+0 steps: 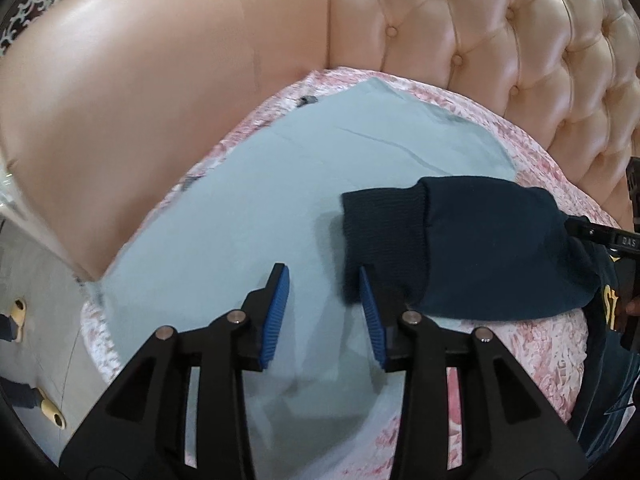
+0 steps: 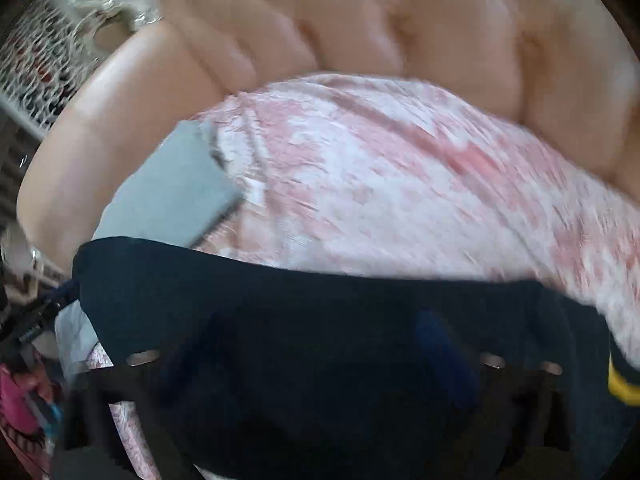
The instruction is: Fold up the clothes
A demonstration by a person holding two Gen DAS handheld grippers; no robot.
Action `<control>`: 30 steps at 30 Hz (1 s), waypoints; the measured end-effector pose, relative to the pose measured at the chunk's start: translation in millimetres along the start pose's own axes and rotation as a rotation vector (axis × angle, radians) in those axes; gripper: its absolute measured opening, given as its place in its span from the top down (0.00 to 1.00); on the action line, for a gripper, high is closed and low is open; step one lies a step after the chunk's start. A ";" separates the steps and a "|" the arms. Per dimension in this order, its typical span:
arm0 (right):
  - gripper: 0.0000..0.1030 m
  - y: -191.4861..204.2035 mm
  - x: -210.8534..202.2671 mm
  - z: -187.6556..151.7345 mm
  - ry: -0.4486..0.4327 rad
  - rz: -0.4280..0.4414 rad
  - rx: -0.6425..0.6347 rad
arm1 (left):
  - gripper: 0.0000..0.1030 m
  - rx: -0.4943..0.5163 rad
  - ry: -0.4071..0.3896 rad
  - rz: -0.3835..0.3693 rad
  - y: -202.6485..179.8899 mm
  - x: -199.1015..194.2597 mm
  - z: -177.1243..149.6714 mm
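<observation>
Tufted sofa (image 1: 500, 40) sharp only left-wrist

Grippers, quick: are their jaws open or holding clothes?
Left gripper: open, holding nothing; dark navy knit sleeve lies beside it.
Right gripper: blurred, cannot tell.

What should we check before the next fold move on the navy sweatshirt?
1. Left gripper free of cloth: ok, jaws apart with only the grey cloth lying under the gap.
2. Sweatshirt cuff laid on the grey cloth: ok, flat beside the left jaws.
3. Cuff clear of the left jaws: cannot tell, its edge sits right at the right-hand pad.
4. Right gripper state: cannot tell, that view is blurred and navy sweatshirt covers the jaws.
5. Grey cloth smooth: ok, only faint creases.
6. Pink cover beyond the sweatshirt clear: ok.
</observation>
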State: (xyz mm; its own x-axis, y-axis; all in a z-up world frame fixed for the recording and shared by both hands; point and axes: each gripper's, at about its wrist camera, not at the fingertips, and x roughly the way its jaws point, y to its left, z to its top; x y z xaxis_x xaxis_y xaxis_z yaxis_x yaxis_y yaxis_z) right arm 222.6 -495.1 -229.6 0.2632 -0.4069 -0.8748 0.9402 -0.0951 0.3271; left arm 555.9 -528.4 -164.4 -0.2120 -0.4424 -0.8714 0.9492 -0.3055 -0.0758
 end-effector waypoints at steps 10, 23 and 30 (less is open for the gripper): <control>0.00 -58.1 -132.2 -72.2 -0.184 0.027 0.104 | 0.00 0.077 -0.258 0.067 -43.5 -85.8 -4.2; 0.00 -310.1 -342.7 -346.8 -0.571 -0.132 0.776 | 0.00 0.560 0.128 -0.651 -416.4 -54.1 -87.4; 0.03 -395.7 -364.3 -471.6 -0.797 0.058 1.144 | 0.00 0.603 0.224 -0.728 -529.2 -34.3 -127.6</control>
State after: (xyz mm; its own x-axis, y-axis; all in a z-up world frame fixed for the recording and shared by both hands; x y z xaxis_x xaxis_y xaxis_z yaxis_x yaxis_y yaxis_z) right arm -143.2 119.2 -209.0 -0.2608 -0.8005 -0.5397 0.1344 -0.5837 0.8008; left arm 90.6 -244.0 -156.2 -0.5916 0.1776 -0.7864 0.3115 -0.8493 -0.4262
